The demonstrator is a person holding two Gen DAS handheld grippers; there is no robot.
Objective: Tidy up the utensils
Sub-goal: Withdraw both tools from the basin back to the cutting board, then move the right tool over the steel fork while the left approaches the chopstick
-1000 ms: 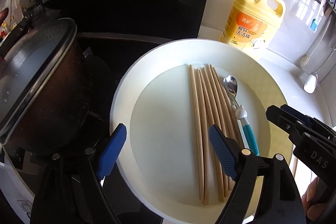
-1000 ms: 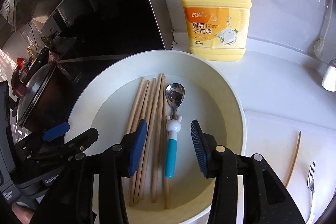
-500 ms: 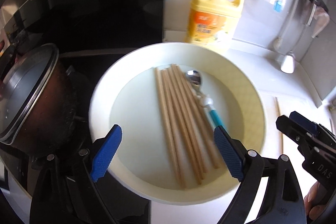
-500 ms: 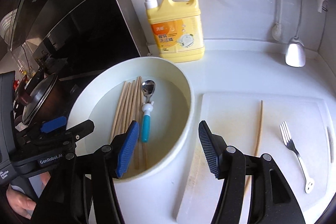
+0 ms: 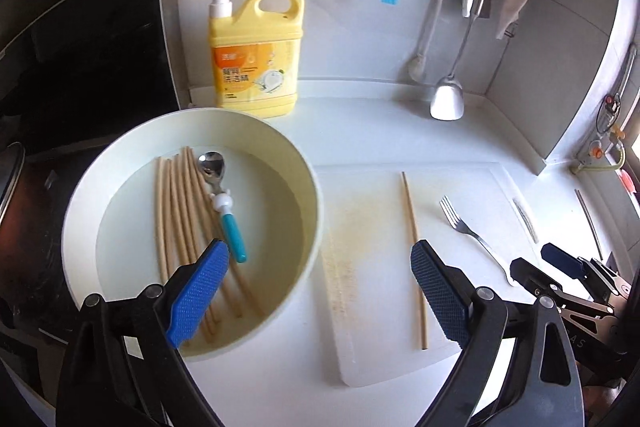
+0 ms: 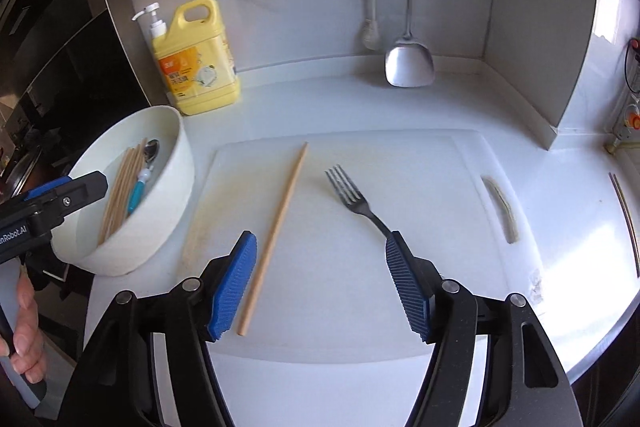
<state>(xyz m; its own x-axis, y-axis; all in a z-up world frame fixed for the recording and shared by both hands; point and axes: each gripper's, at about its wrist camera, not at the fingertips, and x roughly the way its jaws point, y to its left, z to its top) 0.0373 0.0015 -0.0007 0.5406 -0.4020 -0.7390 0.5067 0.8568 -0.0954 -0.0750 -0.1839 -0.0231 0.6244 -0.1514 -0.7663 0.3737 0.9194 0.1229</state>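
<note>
Grippers, left gripper (image 5: 316, 291) and right gripper (image 6: 320, 283), gape wide above chopstick (image 6: 276, 235) and fork (image 6: 354, 201).

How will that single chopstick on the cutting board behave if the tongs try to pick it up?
The lone chopstick looks thin and rigid, so it probably stays straight and weighs little. It appears round and lies flat on the smooth cutting board, so it may roll or skid when nudged. Pinched near one end, it would likely pivot.
</note>
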